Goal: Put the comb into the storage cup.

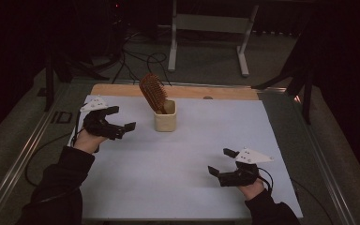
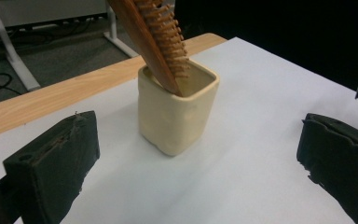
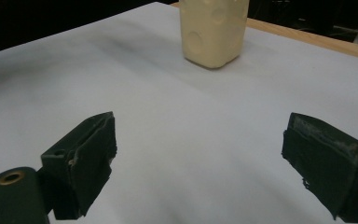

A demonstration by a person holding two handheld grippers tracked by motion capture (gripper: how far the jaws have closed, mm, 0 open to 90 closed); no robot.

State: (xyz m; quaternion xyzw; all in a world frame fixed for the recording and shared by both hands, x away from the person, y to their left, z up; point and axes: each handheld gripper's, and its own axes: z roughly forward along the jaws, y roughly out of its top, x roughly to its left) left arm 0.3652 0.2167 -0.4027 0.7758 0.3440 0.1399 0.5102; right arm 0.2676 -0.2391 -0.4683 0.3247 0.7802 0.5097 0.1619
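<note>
A cream square cup (image 1: 165,119) stands upright on the white sheet (image 1: 168,164), toward the back middle. A wooden bristle hairbrush (image 1: 152,91) leans in it, head up and tilted left. In the left gripper view the cup (image 2: 177,112) and the hairbrush (image 2: 156,39) sit just ahead of the jaws. My left gripper (image 1: 122,118) hovers to the cup's left, open, with nothing between its jaws. My right gripper (image 1: 222,162) is near the front right of the sheet, open and holding nothing. The right gripper view shows the cup (image 3: 213,30) farther off.
A wooden table edge (image 1: 178,91) runs behind the white sheet. A white-legged frame (image 1: 208,33) and cables (image 1: 136,58) lie on the floor beyond. Metal rails (image 1: 23,154) flank the table.
</note>
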